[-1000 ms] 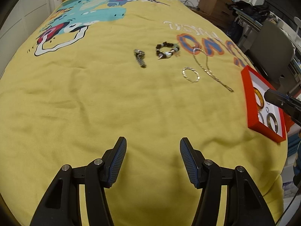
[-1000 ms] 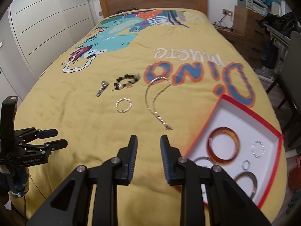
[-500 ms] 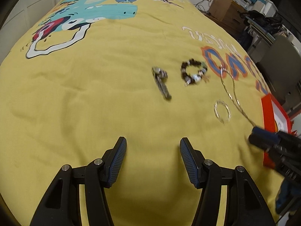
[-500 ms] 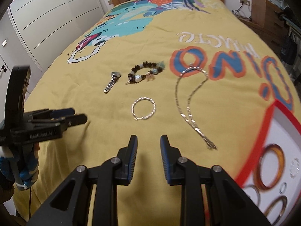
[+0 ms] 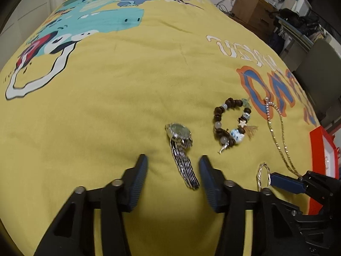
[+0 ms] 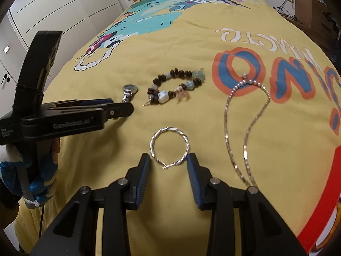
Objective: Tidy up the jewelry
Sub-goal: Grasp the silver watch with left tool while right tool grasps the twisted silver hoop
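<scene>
A silver watch (image 5: pixel 181 149) lies on the yellow bedspread, its band between the open fingers of my left gripper (image 5: pixel 173 162). A twisted silver bangle (image 6: pixel 169 147) lies just ahead of my open right gripper (image 6: pixel 169 161), its near edge between the fingertips. A beaded bracelet (image 5: pixel 232 123) and a silver chain necklace (image 6: pixel 245 132) lie beyond. The watch (image 6: pixel 129 91) and beaded bracelet (image 6: pixel 174 87) also show in the right wrist view, with the left gripper (image 6: pixel 119 108) at the left. The bangle (image 5: pixel 263 177) shows in the left wrist view.
A red jewelry tray (image 5: pixel 324 149) sits at the bedspread's right edge; its red rim (image 6: pixel 319 202) shows in the right wrist view. Wardrobe doors (image 6: pixel 53 10) stand left of the bed. A desk and cabinet (image 5: pixel 255 6) stand to the right.
Both grippers moved forward and down to the jewelry. The left now straddles the watch band. The right opened from nearly shut and now frames the bangle.
</scene>
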Available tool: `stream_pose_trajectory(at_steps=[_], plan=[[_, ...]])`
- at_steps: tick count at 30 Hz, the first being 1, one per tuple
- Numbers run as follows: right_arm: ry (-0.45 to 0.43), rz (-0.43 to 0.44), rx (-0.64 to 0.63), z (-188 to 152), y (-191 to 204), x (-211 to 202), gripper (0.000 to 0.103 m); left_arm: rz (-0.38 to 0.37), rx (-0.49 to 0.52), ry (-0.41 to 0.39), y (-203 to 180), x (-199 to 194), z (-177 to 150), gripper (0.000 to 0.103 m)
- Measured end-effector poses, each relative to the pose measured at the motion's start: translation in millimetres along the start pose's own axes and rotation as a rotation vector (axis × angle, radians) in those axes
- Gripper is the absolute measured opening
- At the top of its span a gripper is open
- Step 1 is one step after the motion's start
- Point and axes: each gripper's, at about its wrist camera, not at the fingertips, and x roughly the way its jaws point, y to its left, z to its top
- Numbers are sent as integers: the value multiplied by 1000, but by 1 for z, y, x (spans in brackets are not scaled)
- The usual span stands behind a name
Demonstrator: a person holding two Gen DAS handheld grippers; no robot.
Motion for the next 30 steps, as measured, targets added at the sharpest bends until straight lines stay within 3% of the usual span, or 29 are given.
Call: stream_pose_trajectory(at_steps=[1, 3, 6, 8, 11, 12, 22, 30], plan=[[-1, -4, -4, 2, 1, 3, 34, 1, 8, -2, 0, 0, 0, 36], [-1, -17, -14, 3, 3, 6, 34, -2, 22, -2, -1, 0, -2, 19], [-10, -31, -18, 3, 4, 8, 33, -25, 14, 3, 1, -3, -5, 9], [-16, -39, -16, 4, 6, 8, 31, -34, 11, 5, 1, -5, -8, 8], [-25, -47, -13, 2, 7, 4, 2, -48, -2, 4, 1, -13, -14, 8], [-26, -46, -9, 2, 7, 3, 1, -57, -11, 2, 1, -18, -17, 8], [-41, -19, 22, -11, 12, -19, 1, -67, -40, 0, 0, -45, -45, 8], [-82, -40, 90, 7, 2, -19, 3, -70, -48, -14, 5, -48, -45, 8]])
